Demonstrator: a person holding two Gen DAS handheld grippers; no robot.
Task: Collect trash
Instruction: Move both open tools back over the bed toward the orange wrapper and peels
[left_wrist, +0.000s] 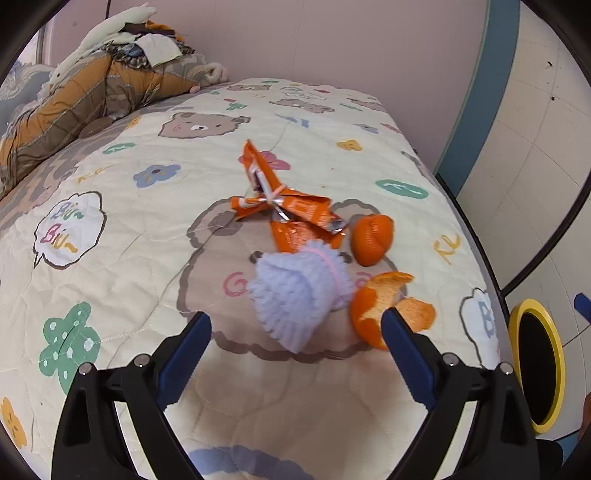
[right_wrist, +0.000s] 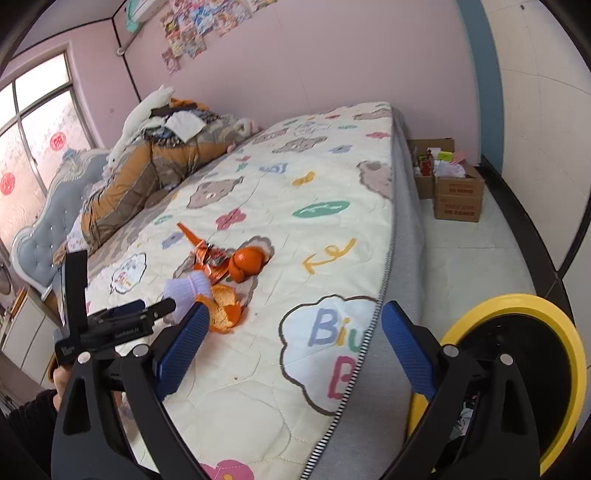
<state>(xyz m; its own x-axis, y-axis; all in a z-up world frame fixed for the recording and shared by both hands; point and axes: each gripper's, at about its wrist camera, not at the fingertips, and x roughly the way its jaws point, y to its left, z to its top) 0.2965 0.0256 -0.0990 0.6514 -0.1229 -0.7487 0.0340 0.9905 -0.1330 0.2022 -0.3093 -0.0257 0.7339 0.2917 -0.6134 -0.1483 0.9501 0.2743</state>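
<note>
Trash, near to far, centre of the left wrist view: curled orange peel (left_wrist: 373, 314) just ahead of the wide, empty left claw (left_wrist: 295, 325); pale lilac foam fruit net (left_wrist: 295, 295); second orange peel cup (left_wrist: 371, 240); crumpled orange foil wrapper (left_wrist: 291, 210), all on the cartoon-print quilted bed (left_wrist: 147, 258).

Right claw (right_wrist: 291, 325) wide, empty.

Risks: the net looks light and could slip; peel near the bed edge could roll off beside the yellow-rimmed black bin (right_wrist: 517, 362).
</note>
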